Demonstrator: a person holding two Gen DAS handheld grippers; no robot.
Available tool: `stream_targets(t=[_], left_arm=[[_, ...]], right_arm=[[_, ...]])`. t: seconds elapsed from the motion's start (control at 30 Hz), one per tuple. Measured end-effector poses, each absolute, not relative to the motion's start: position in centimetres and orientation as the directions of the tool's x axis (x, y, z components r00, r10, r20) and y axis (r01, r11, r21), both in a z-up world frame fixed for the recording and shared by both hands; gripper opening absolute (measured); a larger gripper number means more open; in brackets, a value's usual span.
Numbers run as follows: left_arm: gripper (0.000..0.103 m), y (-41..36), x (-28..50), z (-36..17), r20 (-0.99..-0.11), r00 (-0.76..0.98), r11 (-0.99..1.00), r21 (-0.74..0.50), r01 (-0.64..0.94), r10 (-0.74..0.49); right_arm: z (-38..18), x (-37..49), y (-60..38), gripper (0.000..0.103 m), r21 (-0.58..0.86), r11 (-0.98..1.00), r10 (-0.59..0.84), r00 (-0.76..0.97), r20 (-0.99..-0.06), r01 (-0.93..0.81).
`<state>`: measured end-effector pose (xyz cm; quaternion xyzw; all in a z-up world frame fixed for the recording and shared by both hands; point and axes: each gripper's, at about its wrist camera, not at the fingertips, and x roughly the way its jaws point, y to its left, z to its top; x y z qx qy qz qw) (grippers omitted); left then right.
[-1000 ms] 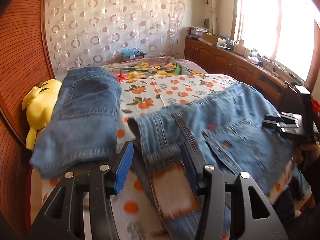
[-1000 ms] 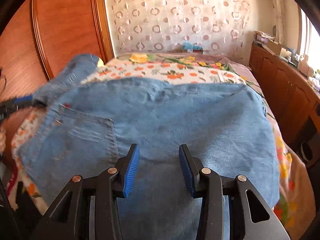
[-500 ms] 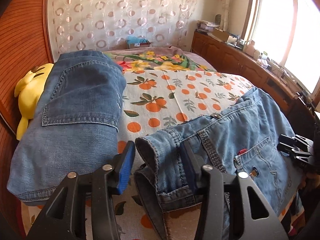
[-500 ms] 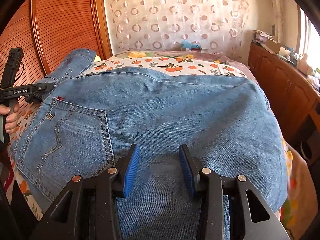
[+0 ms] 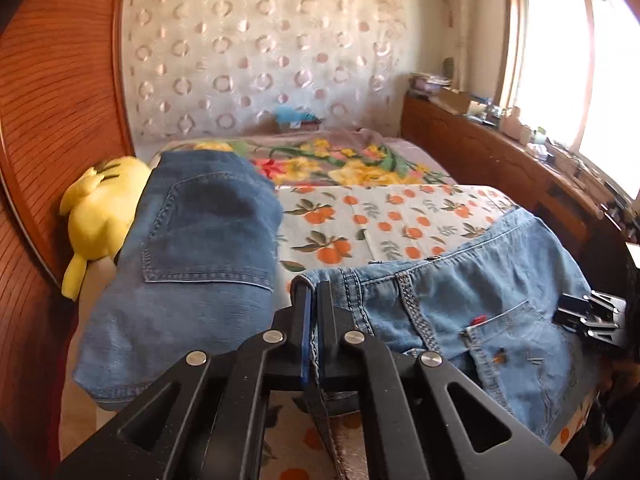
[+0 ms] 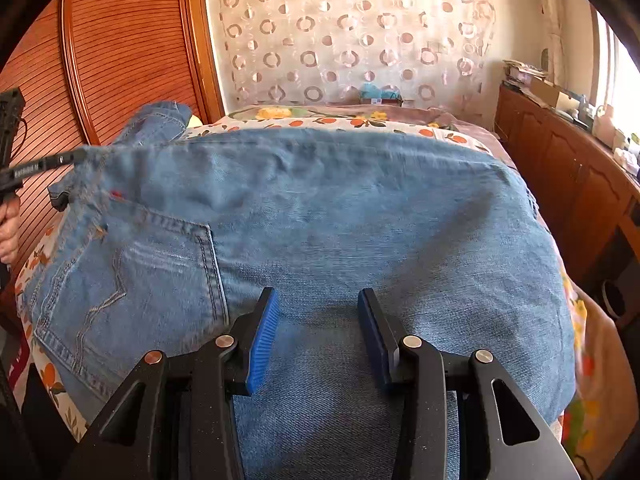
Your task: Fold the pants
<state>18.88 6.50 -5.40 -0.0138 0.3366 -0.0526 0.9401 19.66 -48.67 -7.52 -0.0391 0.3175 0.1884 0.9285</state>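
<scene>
Light blue jeans point(image 5: 480, 288) lie spread across the near part of the bed, back pocket up; they fill the right wrist view point(image 6: 340, 220). My left gripper point(image 5: 314, 300) is shut on the waistband corner of these jeans. It also shows at the far left of the right wrist view point(image 6: 68, 157), gripping that corner. My right gripper point(image 6: 316, 324) is open, with its blue pads over the denim and nothing between them. It shows at the right edge of the left wrist view point(image 5: 588, 316).
A darker folded pair of jeans point(image 5: 200, 248) lies on the bed's left, beside a yellow plush toy point(image 5: 100, 212). The bed point(image 5: 380, 216) has an orange-print sheet. A wooden headboard point(image 6: 120, 60) stands left, a wooden cabinet point(image 5: 500, 160) right.
My left gripper has closed on the waistband corner, which lay between its open jaws half a second ago. The jeans have settled flat. My right gripper has stayed open.
</scene>
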Motion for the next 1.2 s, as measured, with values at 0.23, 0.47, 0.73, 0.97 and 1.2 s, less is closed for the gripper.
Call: stream_targets(t=[0.23,0.47,0.73,0.97,1.2], left_arm=[[0.007,5.7,18.6,-5.8,-0.639,0.763,0.995,-0.049,0.085,-0.097],[0.018,3.7,17.0,-4.2,-0.606,0.786,0.992,-0.031,0.126,-0.119],[0.062,-1.5,15.7,-3.5,-0.574,0.792,0.969,-0.007,0.248,-0.207],[0.079,-4.5,16.1,-6.2,-0.609,0.756,0.955,-0.008,0.297,-0.240],[0.079,-5.0,16.1,-9.3,-0.657,0.717,0.956,-0.021,0.293,-0.234]], right_arm=[[-7.7,19.8,-48.7,0.042,0.048,0.928,0.321,0.728,-0.606,-0.369],[-7.7,19.9,-48.5,0.042,0.046,0.928,0.319,0.727,-0.609,-0.369],[-7.8,19.8,-48.7,0.042,0.047,0.928,0.321,0.728,-0.606,-0.370],[-7.9,19.8,-48.8,0.042,0.044,0.928,0.319,0.726,-0.610,-0.370],[-7.9,19.9,-49.1,0.042,0.045,0.927,0.320,0.725,-0.610,-0.372]])
